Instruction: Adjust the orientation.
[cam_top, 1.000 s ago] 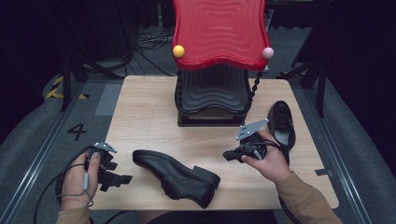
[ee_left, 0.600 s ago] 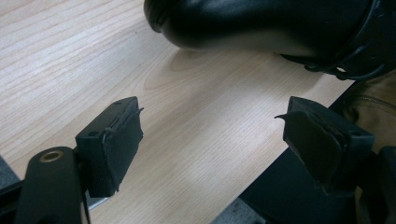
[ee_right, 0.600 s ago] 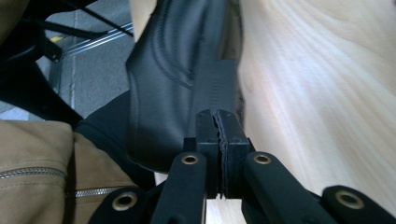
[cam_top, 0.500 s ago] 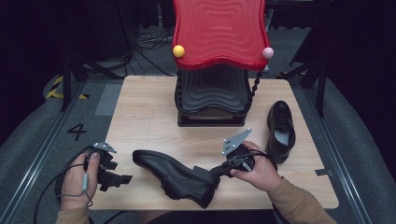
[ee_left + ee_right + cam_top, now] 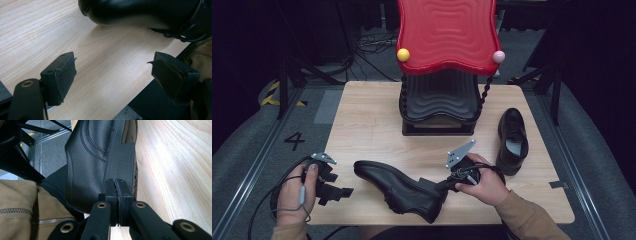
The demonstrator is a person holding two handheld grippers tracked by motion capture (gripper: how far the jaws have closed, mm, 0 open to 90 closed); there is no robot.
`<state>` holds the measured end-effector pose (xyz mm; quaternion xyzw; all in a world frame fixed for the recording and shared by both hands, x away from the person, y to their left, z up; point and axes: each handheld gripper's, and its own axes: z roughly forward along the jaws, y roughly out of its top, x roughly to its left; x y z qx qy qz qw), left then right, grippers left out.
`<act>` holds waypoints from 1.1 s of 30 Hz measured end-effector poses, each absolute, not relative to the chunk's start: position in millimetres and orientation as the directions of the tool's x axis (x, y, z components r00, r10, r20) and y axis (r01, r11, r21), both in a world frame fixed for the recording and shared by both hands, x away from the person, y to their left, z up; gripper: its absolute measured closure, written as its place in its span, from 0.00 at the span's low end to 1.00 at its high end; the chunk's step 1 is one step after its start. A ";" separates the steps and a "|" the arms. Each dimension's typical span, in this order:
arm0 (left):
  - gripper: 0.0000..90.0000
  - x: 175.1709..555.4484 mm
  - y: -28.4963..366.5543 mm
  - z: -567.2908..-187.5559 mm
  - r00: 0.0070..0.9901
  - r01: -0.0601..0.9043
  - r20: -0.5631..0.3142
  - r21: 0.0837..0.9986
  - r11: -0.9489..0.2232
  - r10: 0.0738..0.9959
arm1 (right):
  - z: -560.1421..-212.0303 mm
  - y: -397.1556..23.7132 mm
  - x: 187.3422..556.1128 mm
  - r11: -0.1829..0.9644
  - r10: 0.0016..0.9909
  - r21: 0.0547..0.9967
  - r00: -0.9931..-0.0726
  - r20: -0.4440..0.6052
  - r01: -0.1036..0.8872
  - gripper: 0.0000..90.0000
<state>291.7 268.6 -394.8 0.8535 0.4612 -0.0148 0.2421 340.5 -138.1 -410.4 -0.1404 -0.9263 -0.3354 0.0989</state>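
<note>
High view: fixed above the person's side, facing forward and down; takes in the whole table [image 5: 362, 120] from some way off, forearms entering at the bottom edge.

Left gripper view: rides low over the tabletop, looking along its own jaws, very near; the toe of the shoe [image 5: 140, 12] sits at the top of frame, table edge at lower right.

Right gripper view: rolled onto its side, jaws rising from the bottom, very close to the shoe's heel [image 5: 120, 162]; tabletop at right, floor at upper left.

Shared: all three see the lying shoe [image 5: 402, 187] and the wood around it.
</note>
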 end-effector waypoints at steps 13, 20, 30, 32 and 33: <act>0.22 292.1 270.3 -397.5 0.568 0.801 -0.256 0.393 -0.452 0.782 | -411.4 -147.1 351.2 0.697 0.260 0.610 -0.926 0.276 0.377 1.00; 0.22 291.5 271.1 -398.4 0.565 0.803 -0.262 0.390 -0.450 0.782 | -413.8 -154.1 358.7 0.666 0.321 0.631 -0.916 0.240 0.399 1.00; 0.22 290.8 272.1 -398.6 0.566 0.802 -0.257 0.390 -0.452 0.783 | -419.2 -157.0 365.5 0.683 0.360 0.639 -0.924 0.130 0.356 0.99; 0.22 290.8 272.3 -398.6 0.567 0.802 -0.258 0.391 -0.452 0.782 | -421.3 -157.6 367.0 0.693 0.369 0.631 -0.924 0.106 0.349 0.99; 0.22 290.9 272.6 -398.9 0.568 0.801 -0.260 0.390 -0.453 0.781 | -426.0 -158.7 370.1 0.720 0.369 0.611 -0.927 0.066 0.330 0.98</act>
